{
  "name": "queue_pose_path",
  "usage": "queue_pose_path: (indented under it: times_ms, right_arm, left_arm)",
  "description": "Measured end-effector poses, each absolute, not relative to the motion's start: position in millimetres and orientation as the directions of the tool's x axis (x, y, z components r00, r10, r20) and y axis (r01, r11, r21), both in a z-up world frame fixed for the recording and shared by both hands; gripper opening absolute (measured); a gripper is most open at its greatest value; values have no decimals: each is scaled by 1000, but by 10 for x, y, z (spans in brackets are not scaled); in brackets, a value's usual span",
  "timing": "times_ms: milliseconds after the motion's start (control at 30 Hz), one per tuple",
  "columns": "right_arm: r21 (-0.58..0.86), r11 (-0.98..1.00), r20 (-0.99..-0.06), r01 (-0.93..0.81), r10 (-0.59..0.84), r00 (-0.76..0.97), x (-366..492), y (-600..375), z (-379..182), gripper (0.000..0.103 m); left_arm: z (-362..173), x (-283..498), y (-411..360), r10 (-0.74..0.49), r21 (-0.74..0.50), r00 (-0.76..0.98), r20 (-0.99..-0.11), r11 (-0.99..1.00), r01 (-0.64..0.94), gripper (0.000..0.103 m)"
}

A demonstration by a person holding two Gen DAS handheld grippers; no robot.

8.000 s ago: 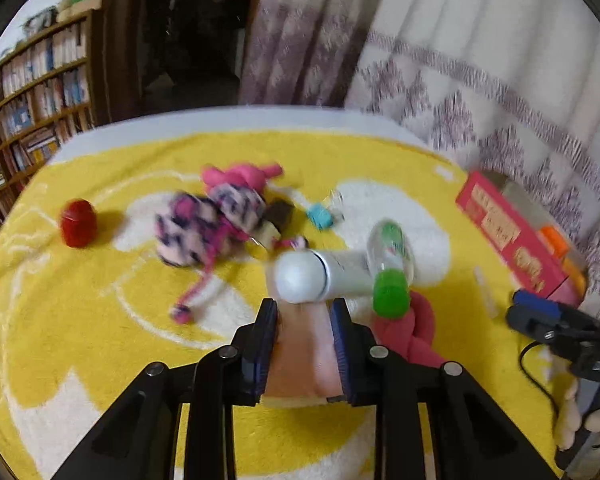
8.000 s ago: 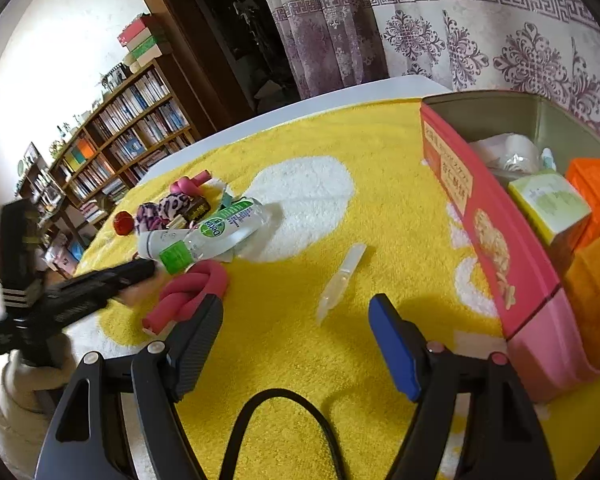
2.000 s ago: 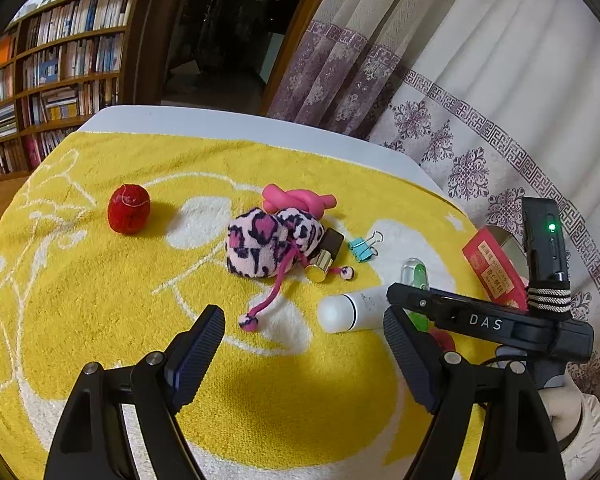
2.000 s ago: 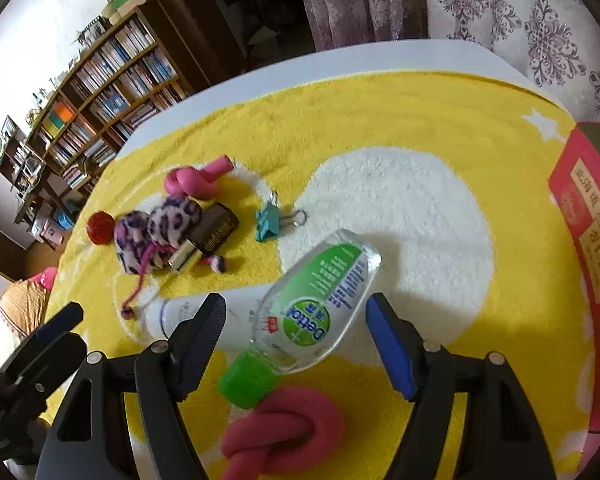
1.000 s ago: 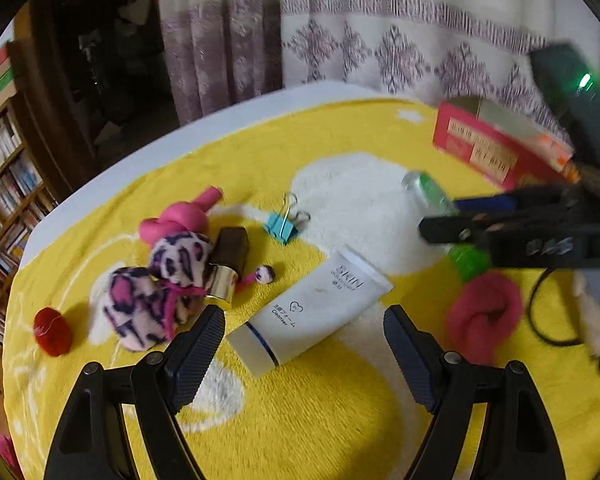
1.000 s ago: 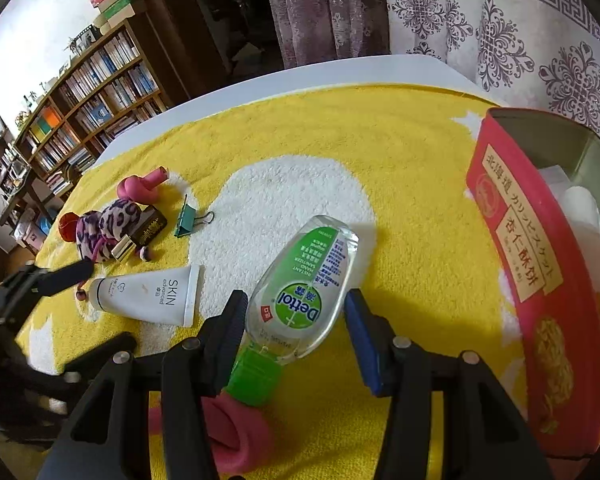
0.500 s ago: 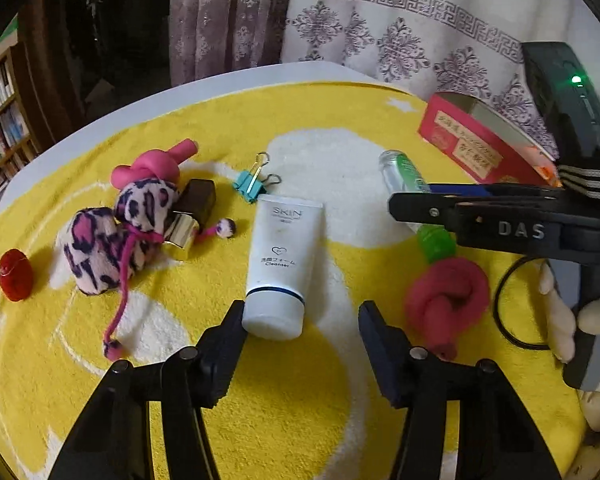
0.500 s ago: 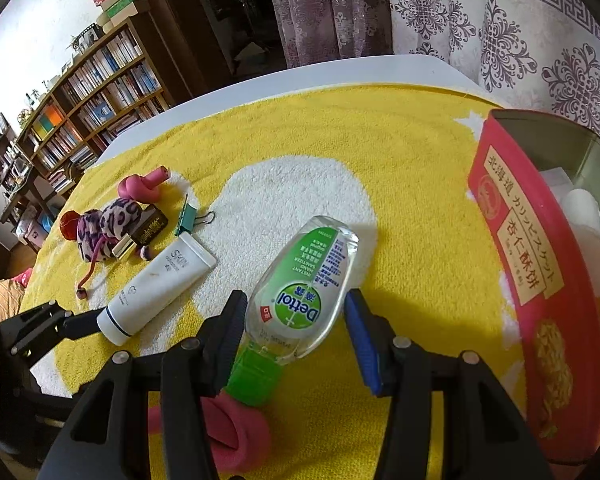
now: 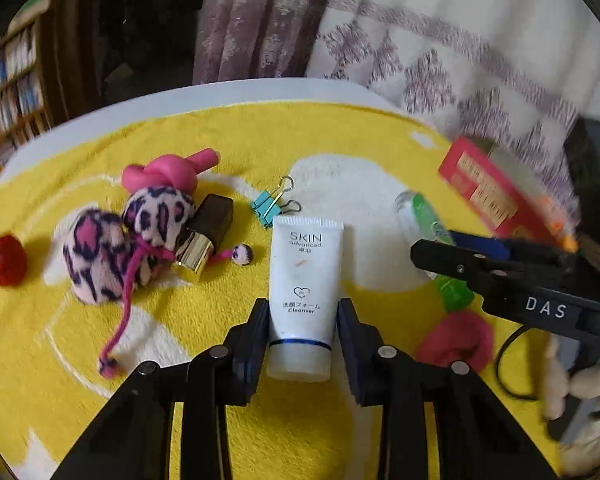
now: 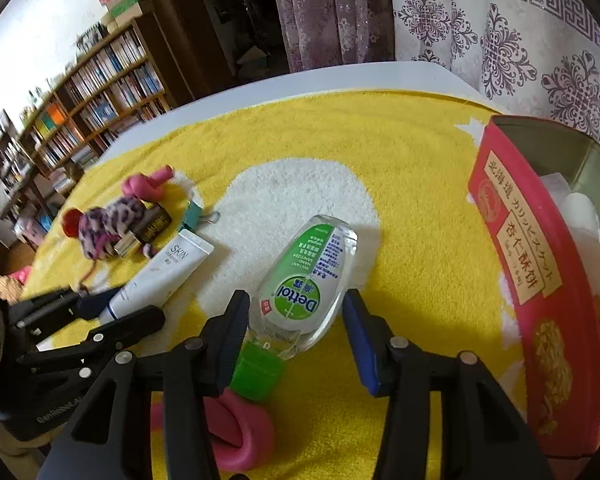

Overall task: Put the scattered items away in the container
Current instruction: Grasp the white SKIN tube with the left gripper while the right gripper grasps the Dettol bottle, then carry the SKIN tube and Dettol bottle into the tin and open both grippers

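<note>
A white cleanser tube (image 9: 305,288) lies on the yellow towel (image 9: 220,420), cap end between the fingers of my left gripper (image 9: 303,320). The jaws stand close beside the tube with thin gaps on both sides. A clear Dettol sanitizer bottle (image 10: 304,280) with a green cap lies between the fingers of my right gripper (image 10: 294,320), which is open around it with gaps on both sides. The red tin container (image 10: 528,280) stands at the right, with items inside. The tube also shows in the right wrist view (image 10: 160,276).
A leopard plush pouch (image 9: 120,244), pink foam knot (image 9: 164,172), lipstick (image 9: 204,240), teal binder clip (image 9: 270,202) and red ball (image 9: 7,260) lie at the left. Another pink foam knot (image 10: 236,432) lies under my right gripper. Bookshelves (image 10: 80,100) and curtains stand behind.
My left gripper has moved forward over the cleanser tube and narrowed around its cap end. My right gripper has stayed around the Dettol bottle.
</note>
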State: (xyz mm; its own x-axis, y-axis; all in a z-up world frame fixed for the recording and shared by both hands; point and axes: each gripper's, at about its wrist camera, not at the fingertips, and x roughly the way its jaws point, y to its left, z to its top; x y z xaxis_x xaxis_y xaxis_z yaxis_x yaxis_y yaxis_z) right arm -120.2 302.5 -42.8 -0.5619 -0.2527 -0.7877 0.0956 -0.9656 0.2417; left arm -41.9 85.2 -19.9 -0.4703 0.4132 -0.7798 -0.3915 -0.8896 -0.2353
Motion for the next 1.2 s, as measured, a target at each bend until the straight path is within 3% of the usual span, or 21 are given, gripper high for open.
queue_pose_path:
  times_ms: [500,1000,1200]
  right_arm:
    - [348,-934,-639,79,-298,-709,-1015,3266,11,51]
    - [296,-944,-586,-147,-58,-808,-662,4309,353,51]
    - [261,-949,-606,-175,-20,-795,-715,4615,323,51]
  left_arm:
    - [195,-322,768,497,-313,-530,-687,-860,-402,35]
    - [503,-218,1266,545,-306,-521,-657,-824,-476,35]
    - [599,-205,1669,566,-287,-503,-653,-800,-527,35]
